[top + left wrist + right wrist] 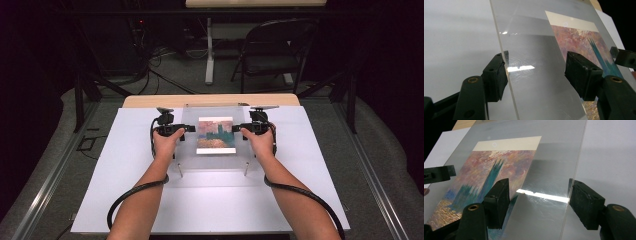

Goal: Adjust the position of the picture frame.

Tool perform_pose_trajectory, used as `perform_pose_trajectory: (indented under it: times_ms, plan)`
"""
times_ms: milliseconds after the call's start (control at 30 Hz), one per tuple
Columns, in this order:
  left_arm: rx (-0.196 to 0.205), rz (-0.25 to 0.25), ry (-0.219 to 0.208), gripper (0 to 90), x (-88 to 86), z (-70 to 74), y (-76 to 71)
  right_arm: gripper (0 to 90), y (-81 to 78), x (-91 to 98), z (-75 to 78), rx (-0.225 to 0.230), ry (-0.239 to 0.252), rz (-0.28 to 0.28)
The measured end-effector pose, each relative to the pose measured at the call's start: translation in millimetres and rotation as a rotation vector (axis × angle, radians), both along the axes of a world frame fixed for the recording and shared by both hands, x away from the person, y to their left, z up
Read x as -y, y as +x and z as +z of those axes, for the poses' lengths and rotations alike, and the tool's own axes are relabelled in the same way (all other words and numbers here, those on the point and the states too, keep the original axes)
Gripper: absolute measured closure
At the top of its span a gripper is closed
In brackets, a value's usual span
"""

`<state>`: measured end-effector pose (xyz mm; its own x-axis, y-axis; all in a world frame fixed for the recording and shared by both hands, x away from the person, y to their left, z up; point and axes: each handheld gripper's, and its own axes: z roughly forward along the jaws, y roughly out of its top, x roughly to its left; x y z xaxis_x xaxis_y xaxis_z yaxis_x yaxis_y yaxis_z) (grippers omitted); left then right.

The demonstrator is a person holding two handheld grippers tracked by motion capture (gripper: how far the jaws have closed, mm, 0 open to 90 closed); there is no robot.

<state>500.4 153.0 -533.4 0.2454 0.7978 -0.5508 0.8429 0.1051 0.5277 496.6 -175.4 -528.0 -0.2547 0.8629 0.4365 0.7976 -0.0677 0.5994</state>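
Two grippers, one clear panel, one print, two bolts.

Left gripper: jaws spread, straddling the left edge of the clear acrylic panel. One pad sits under the panel at its edge, seemingly touching it; the other hovers above the top face with a gap, so the panel is not pinched. Right gripper: jaws likewise spread across the panel's right edge, one over the top face near the print, the other outside the edge, apart from it.

The panel lies between the two grippers, tilted in each gripper view. The single print, a painting of blue towers under a pink sky, lies under the panel, midway between the grippers.

Two upright bolts stand just nearer the person than the panel, on the white board.
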Motion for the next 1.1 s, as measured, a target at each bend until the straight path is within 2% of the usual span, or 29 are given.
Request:
perform_pose_trajectory:
  times_ms: [233, 267, 433, 533, 1100]
  plan:
    - [0.059, 0.012, -0.014, 37.4, -0.9, 3.7, -6.4, 34.4, -6.8, -2.6, 4.9, 0.062, 0.001, -0.029]
    - [0.064, 0.016, -0.017, 37.7, -0.8, 3.8, -7.1, 34.4, -8.1, -2.8, 6.0, 0.06, -0.003, -0.029]
    - [0.075, 0.019, -0.025, 38.8, -1.8, 5.4, -9.9, 34.4, -11.3, -3.9, 7.3, 0.093, -0.001, -0.036]
    - [0.08, 0.02, -0.029, 39.8, -3.2, 6.7, -11.3, 34.4, -12.5, -4.2, 8.5, 0.092, -0.002, -0.04]
    - [0.153, 0.012, -0.046, 43.5, -8.0, 19.4, -25.5, 35.0, -26.9, -6.1, 22.4, 0.187, -0.028, -0.025]
